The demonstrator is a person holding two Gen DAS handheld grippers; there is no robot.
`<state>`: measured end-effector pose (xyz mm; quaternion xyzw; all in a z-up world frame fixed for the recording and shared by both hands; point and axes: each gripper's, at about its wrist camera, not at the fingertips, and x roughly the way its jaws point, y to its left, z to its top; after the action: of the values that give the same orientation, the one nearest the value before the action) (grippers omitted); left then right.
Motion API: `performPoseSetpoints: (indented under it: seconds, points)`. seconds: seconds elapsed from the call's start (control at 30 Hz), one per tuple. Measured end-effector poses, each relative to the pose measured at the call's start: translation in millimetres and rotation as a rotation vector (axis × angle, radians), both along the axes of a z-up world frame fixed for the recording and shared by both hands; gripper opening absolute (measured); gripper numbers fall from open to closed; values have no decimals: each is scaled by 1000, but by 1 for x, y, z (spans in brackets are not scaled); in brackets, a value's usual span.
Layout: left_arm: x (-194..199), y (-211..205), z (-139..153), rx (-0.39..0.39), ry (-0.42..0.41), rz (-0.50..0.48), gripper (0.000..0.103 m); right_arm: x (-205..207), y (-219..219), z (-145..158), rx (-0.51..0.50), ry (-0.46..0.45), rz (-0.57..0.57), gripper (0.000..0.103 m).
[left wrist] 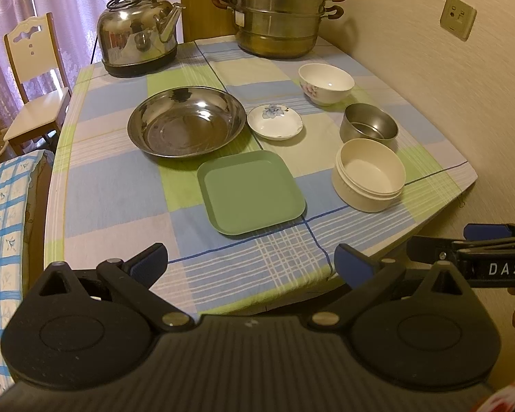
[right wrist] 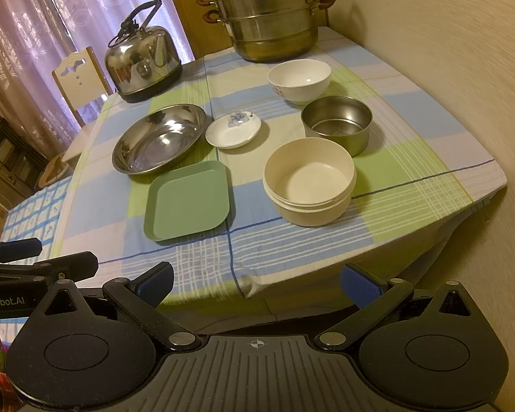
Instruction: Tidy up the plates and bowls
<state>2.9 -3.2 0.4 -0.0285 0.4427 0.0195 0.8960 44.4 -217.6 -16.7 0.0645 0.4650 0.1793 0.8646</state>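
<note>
On the checked tablecloth lie a green square plate (left wrist: 252,190) (right wrist: 189,201), a wide steel plate (left wrist: 186,125) (right wrist: 159,138), a small white saucer with a blue flower (left wrist: 275,122) (right wrist: 233,129), a cream bowl (left wrist: 369,175) (right wrist: 309,185), a steel bowl (left wrist: 369,126) (right wrist: 337,127) and a white floral bowl (left wrist: 326,83) (right wrist: 299,79). My left gripper (left wrist: 250,266) is open and empty at the table's near edge. My right gripper (right wrist: 257,283) is open and empty, also short of the near edge, beside the left one.
A steel kettle (left wrist: 139,32) (right wrist: 142,58) and a stacked steamer pot (left wrist: 278,13) (right wrist: 267,17) stand at the back of the table (left wrist: 120,185). A wall runs along the right. A white chair (left wrist: 34,79) stands at the far left.
</note>
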Motion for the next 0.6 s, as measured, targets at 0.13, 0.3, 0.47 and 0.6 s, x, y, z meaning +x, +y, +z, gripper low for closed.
performPoseSetpoints:
  seconds: [0.13, 0.3, 0.47, 0.6]
  points:
    - [0, 0, 0, -1, 1, 0, 103, 1, 1, 0, -1, 1, 1, 103]
    - [1, -1, -1, -2, 2, 1, 103, 1, 2, 0, -1, 1, 1, 103]
    - [1, 0, -1, -2, 2, 0, 103, 1, 2, 0, -2, 1, 1, 103]
    - [1, 0, -1, -3, 2, 0, 103, 1, 2, 0, -3, 1, 0, 103]
